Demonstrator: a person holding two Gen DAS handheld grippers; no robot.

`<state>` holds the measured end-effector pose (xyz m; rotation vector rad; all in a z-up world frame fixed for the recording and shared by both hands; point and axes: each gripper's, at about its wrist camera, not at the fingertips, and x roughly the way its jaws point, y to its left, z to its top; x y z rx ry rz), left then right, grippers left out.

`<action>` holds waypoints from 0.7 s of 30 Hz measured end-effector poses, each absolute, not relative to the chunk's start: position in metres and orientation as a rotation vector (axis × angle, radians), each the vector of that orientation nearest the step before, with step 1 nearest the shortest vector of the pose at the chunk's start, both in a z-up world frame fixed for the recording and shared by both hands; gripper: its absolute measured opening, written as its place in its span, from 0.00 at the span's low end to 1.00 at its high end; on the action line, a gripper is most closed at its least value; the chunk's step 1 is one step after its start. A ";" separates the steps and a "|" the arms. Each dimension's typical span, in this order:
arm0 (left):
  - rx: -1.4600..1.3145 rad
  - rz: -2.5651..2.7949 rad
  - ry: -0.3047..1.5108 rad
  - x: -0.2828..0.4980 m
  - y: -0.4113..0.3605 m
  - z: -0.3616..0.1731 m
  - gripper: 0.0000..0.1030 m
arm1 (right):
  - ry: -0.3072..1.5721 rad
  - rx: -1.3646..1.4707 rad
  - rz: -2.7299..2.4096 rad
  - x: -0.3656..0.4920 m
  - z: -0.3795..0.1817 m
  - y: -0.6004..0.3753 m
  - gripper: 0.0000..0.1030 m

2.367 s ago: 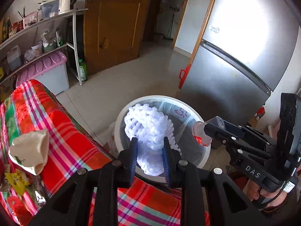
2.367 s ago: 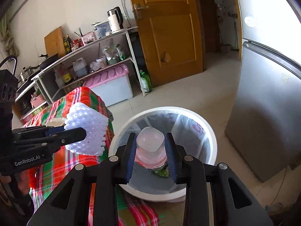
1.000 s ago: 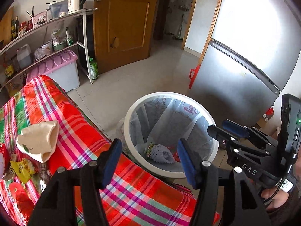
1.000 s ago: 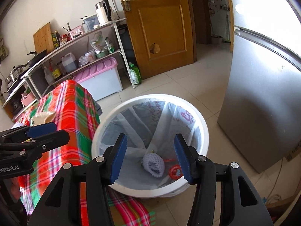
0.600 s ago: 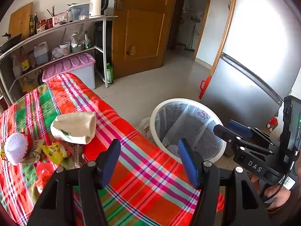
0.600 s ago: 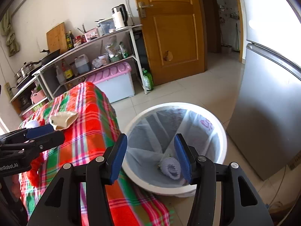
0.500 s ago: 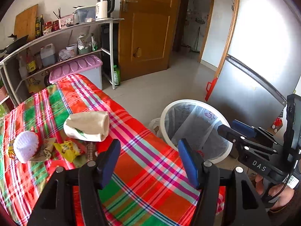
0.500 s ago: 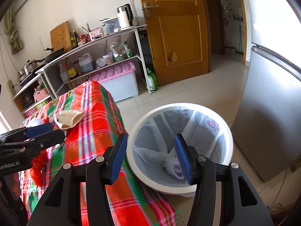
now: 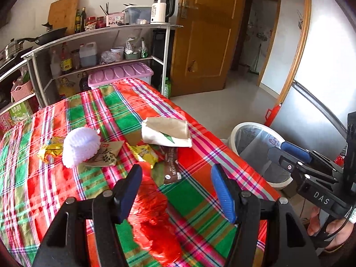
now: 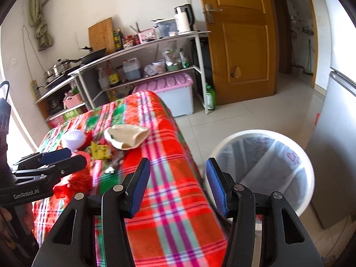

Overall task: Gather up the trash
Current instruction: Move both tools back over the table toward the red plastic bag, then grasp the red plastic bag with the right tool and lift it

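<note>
Both empty, your left gripper [image 9: 176,187] and right gripper [image 10: 178,185] gape wide: drop left squarely over the crumpled red plastic bag [image 9: 153,218] just below.

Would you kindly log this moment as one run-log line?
left gripper: open, empty | right gripper: open, empty | trash bin: beside table | foam net: on tablecloth

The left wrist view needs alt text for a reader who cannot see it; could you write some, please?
Open, empty left claw above a plaid tablecloth strewn with trash: a white foam fruit net, yellow wrappers, a brown wrapper, a paper bag and red plastic. The lined white bin and the right claw are at right.
</note>
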<state>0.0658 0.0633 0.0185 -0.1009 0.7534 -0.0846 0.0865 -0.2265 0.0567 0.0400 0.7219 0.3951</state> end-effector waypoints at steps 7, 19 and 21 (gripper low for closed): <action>-0.153 0.010 0.739 0.049 0.110 0.016 0.66 | 0.732 0.023 0.496 0.082 0.055 -0.184 0.51; -0.207 0.128 0.754 0.029 0.170 -0.002 0.68 | 0.803 -0.004 0.681 0.072 0.033 -0.114 0.51; -0.209 0.141 0.758 0.026 0.176 -0.005 0.68 | 0.819 -0.016 0.713 0.069 0.028 -0.102 0.51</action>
